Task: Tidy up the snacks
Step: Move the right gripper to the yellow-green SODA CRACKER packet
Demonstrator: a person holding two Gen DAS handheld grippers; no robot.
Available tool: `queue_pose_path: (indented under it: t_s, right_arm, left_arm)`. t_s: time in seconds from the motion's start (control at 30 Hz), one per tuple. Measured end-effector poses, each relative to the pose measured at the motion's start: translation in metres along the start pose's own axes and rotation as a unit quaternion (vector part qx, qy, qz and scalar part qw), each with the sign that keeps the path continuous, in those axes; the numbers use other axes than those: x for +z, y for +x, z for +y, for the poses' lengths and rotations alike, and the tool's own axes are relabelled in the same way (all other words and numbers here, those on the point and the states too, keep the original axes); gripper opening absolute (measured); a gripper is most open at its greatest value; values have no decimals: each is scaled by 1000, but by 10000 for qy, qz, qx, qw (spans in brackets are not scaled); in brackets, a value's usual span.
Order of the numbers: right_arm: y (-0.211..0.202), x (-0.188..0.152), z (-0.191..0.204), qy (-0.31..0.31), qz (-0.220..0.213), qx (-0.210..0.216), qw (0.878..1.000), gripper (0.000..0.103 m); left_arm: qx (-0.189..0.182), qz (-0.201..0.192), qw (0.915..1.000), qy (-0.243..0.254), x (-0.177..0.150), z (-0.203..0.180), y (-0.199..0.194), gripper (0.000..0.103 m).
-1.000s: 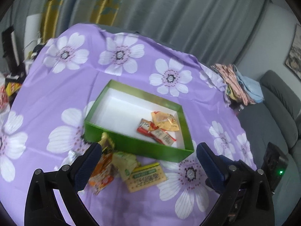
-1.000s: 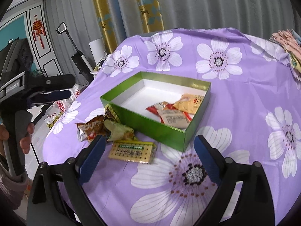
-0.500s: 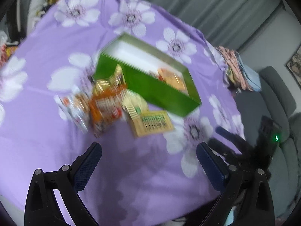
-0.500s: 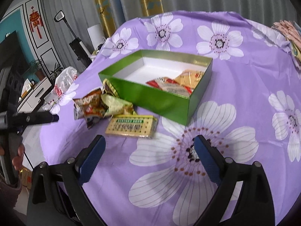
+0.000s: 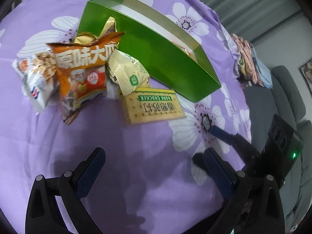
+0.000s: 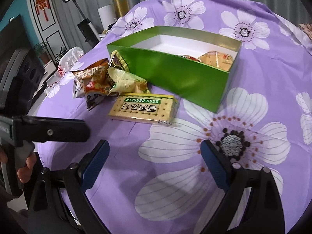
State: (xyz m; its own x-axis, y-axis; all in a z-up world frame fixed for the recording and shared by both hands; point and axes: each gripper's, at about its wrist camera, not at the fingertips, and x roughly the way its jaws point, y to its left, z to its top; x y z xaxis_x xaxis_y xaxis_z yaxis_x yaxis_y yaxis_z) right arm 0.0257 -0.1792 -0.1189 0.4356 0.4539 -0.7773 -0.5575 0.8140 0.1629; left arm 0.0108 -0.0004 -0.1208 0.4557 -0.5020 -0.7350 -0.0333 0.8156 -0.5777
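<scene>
A green box (image 6: pixel 181 74) sits on the surface (image 6: pixel 263 81), which is covered with a purple cloth printed with white flowers. The box is open at the top, and a few snack packets (image 6: pixel 216 58) lie inside at its right end, one yellow and one red.

The other snacks lie in a loose pile outside the box, against its near left wall. A soda cracker pack (image 5: pixel 156 105) lies flat just in front of the box. A pale green packet (image 5: pixel 126 72) partly overlaps the cracker pack and leans toward the box wall. Left of it lies an orange bag (image 5: pixel 81 74), and a white bag (image 5: pixel 37 78) is farthest left. A gold wrapper (image 5: pixel 109 27) pokes up behind the orange bag, touching the box.

The left gripper (image 5: pixel 154 167) hovers in front of the pile, its fingers spread wide and holding nothing. The right gripper (image 6: pixel 156 161) hovers in front of the cracker pack and the box, its fingers likewise wide apart and empty. A hand (image 6: pixel 23 167) grips the left gripper's handle at the left edge of the right view.
</scene>
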Motion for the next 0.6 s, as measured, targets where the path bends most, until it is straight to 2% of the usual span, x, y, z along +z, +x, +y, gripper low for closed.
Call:
queue_pose_path:
  t_s: [0.4, 0.6]
  right_arm:
    - [33, 14, -8, -59, 121, 137, 9998, 83]
    - [44, 19, -7, -194, 176, 165, 9995, 81]
  left_arm:
    - [26, -206, 9992, -329, 31, 2, 27, 100]
    - [115, -291, 9989, -356, 37, 1, 32, 98]
